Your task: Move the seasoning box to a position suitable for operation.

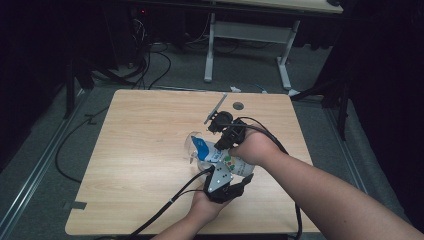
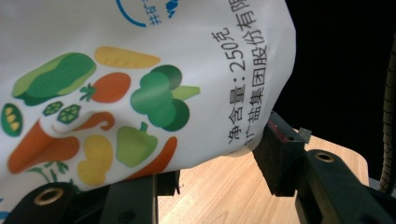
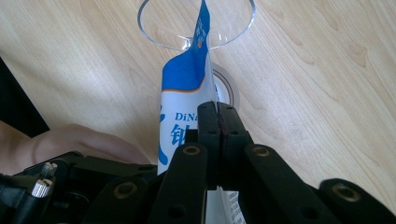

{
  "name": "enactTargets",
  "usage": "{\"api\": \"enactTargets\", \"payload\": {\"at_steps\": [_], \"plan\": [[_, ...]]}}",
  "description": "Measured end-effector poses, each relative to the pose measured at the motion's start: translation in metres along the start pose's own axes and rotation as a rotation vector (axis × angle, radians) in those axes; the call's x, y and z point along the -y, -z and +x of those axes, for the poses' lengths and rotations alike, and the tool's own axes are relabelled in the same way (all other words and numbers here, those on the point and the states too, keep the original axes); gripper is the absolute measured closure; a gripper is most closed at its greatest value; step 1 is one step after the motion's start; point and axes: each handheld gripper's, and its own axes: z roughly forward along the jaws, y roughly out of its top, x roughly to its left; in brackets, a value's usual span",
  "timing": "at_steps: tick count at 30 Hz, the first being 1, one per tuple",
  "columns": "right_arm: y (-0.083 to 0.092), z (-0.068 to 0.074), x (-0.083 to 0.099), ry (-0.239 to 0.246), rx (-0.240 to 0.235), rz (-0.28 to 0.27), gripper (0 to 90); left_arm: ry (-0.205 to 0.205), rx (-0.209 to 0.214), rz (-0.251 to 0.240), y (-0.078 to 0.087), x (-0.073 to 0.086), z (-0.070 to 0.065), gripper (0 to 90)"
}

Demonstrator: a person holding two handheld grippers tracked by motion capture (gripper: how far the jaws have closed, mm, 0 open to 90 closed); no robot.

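One wooden table (image 1: 140,165) fills the middle of the room, and behind it, at the far side, stands one pale desk frame (image 1: 247,35) on the grey floor. Near the table's near-right part, one white bag (image 1: 227,162) printed with vegetables and a blue top is held up between two grippers — one in each hand. The right gripper (image 3: 217,109) has its jaws pressed together, pinching the bag's thin blue upper edge. The left gripper (image 1: 220,182) sits on the near side under the bag's bottom, its jaws spread, the bag's bulge between them. One clear glass cup (image 1: 195,142) stands just left of the bag — the bag's blue corner hangs over its rim.
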Motion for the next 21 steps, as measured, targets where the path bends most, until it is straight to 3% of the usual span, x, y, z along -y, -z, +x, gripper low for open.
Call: {"api": "enactTargets", "payload": {"at_steps": [21], "plan": [[-0.0016,0.0007,-0.0010,0.007,-0.001,-0.002,89.6,0.004,0.001,-0.006,0.0005,-0.0004,-0.0004,55.0]]}}
